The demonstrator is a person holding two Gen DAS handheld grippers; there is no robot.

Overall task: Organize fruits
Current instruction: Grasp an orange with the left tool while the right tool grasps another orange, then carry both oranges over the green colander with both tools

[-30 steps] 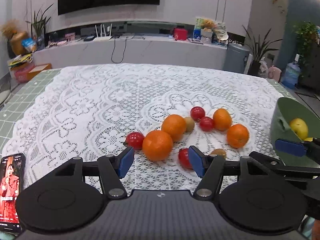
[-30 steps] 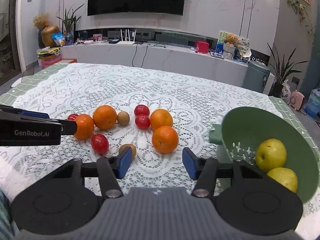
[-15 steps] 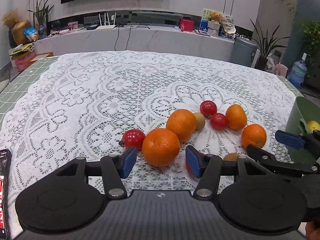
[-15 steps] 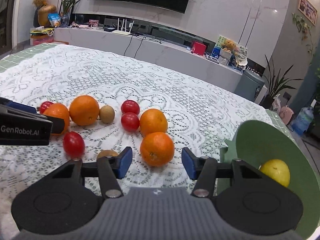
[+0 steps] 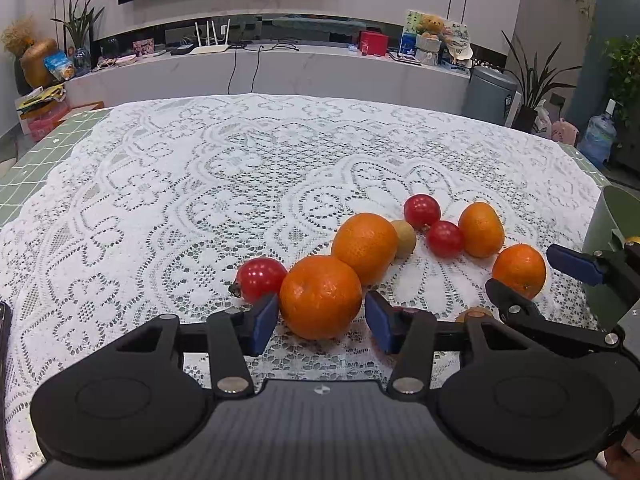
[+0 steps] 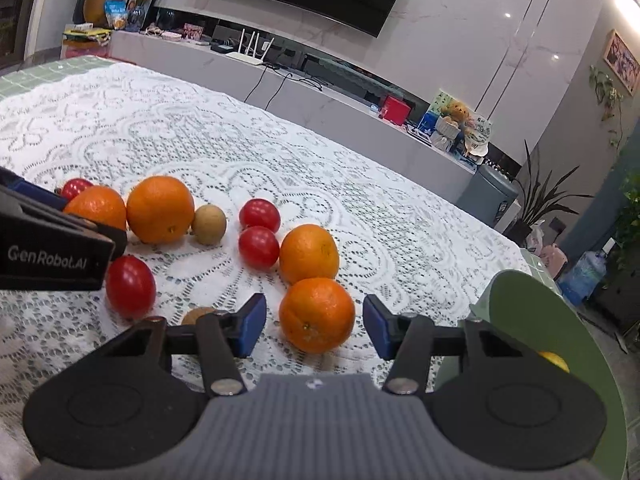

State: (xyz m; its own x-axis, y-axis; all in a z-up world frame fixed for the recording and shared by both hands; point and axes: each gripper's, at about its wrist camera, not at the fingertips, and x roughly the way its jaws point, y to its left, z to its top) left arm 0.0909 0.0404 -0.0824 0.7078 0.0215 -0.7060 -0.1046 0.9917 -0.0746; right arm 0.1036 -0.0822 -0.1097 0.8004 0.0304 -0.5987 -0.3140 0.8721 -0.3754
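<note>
Oranges (image 5: 320,296) (image 6: 316,314) sit between each closing tongs' blue pads, left (image 5: 320,320) and right (image 6: 314,326), not yet gripped

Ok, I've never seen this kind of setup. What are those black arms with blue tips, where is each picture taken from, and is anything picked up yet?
There is no robot here: a person holds a two-finger gripper in each hand, and a fisheye camera on each looks forward along its fingers. One picture is from the left gripper, the other from the right gripper; the blue tips are the finger pads.

On the lace tablecloth lie oranges, red tomatoes and small brown fruits. A green colander at the right holds a yellow fruit.

Nothing is lifted yet. The left gripper's jaws are closing around the nearest orange, the right's around another orange; each fruit sits between the pads with small gaps showing.
</note>
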